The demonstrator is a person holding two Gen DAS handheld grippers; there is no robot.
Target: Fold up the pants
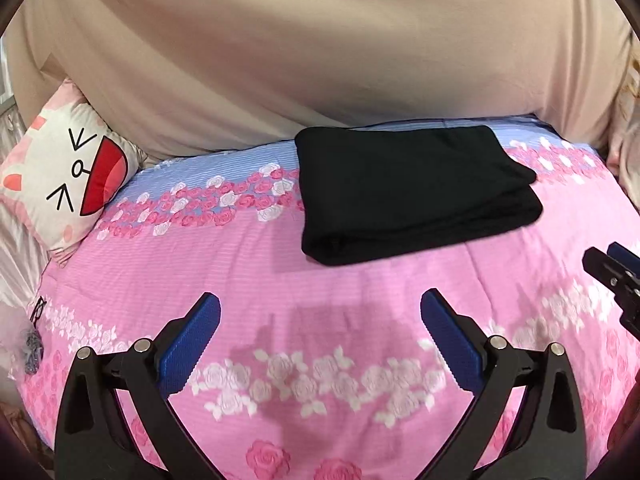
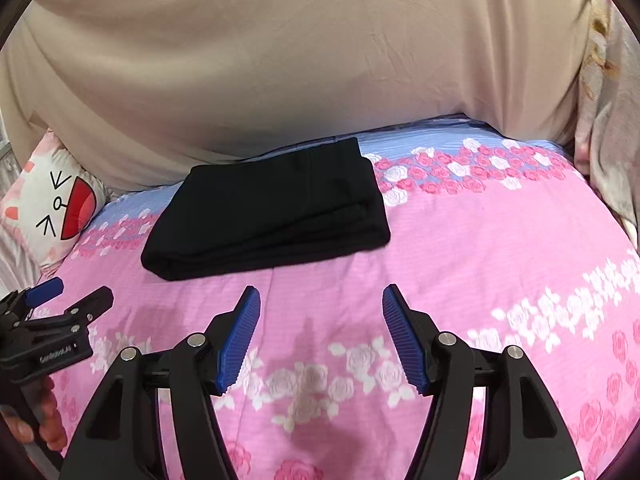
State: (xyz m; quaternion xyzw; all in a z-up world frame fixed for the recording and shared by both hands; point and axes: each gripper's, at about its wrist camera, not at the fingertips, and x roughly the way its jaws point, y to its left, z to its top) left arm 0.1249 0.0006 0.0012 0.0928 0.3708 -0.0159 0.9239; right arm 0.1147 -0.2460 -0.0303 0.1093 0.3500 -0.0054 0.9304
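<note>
Apparently the folding is done: the black pants (image 1: 412, 196) lie as a compact layered rectangle on the floral bed (image 1: 240, 272), near the beige headboard (image 1: 320, 60) and well apart from the cat pillow (image 1: 68, 176). My left tongs (image 1: 320, 336) and right tongs (image 2: 322, 332) hang spread wide and empty, short of the bundle. I judge nothing remains, perhaps a smoothing pat.
</note>
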